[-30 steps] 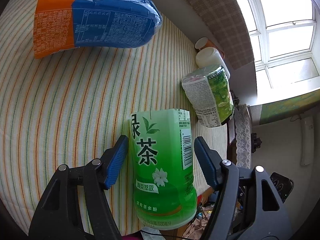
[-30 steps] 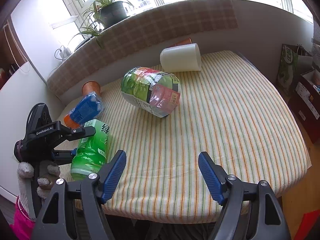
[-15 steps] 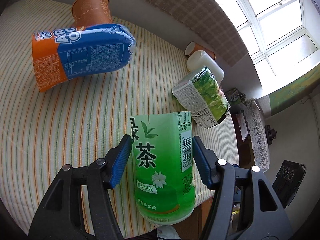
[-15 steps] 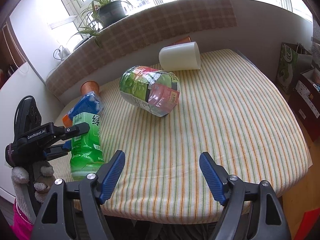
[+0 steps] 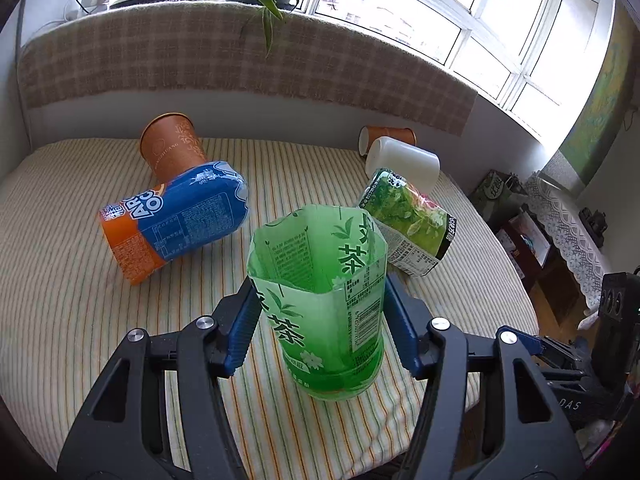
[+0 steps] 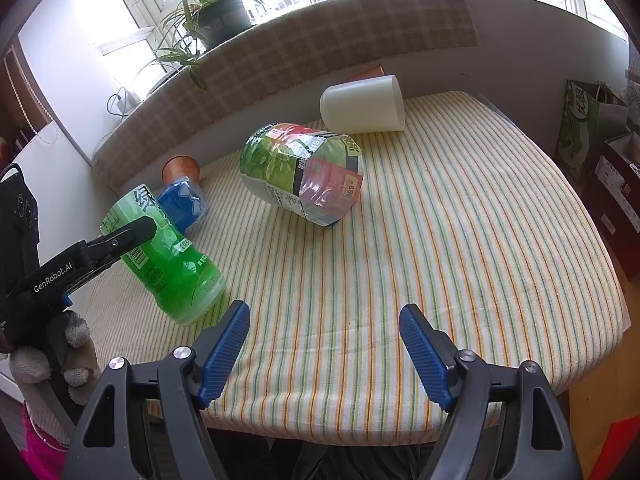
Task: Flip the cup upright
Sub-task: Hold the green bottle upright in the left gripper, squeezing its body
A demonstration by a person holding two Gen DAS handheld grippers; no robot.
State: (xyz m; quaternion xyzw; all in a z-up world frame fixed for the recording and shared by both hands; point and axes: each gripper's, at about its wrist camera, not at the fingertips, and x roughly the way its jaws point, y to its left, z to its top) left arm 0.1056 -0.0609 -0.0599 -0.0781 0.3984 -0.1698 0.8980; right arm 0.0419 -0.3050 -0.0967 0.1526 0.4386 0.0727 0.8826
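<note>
My left gripper [image 5: 320, 332] is shut on a green cut-bottle cup [image 5: 324, 304] with Chinese tea print. The cup is tilted, open end up, with its base near the striped tablecloth [image 5: 60, 300]. In the right wrist view the same cup [image 6: 168, 256] leans at the table's left edge, held by the left gripper [image 6: 132, 232]. My right gripper [image 6: 324, 344] is open and empty over the table's front edge.
A blue-orange cut-bottle cup [image 5: 176, 220] and a green-white one [image 5: 408, 224] lie on their sides. A white cup [image 5: 400, 160] and two brown paper cups [image 5: 172, 144] [image 5: 384, 136] lie near the back wall. Bags [image 6: 592, 128] stand off the table's right.
My left gripper has closed on the green cup and rotated it from lying on its side toward upright. The right gripper has hardly moved.
</note>
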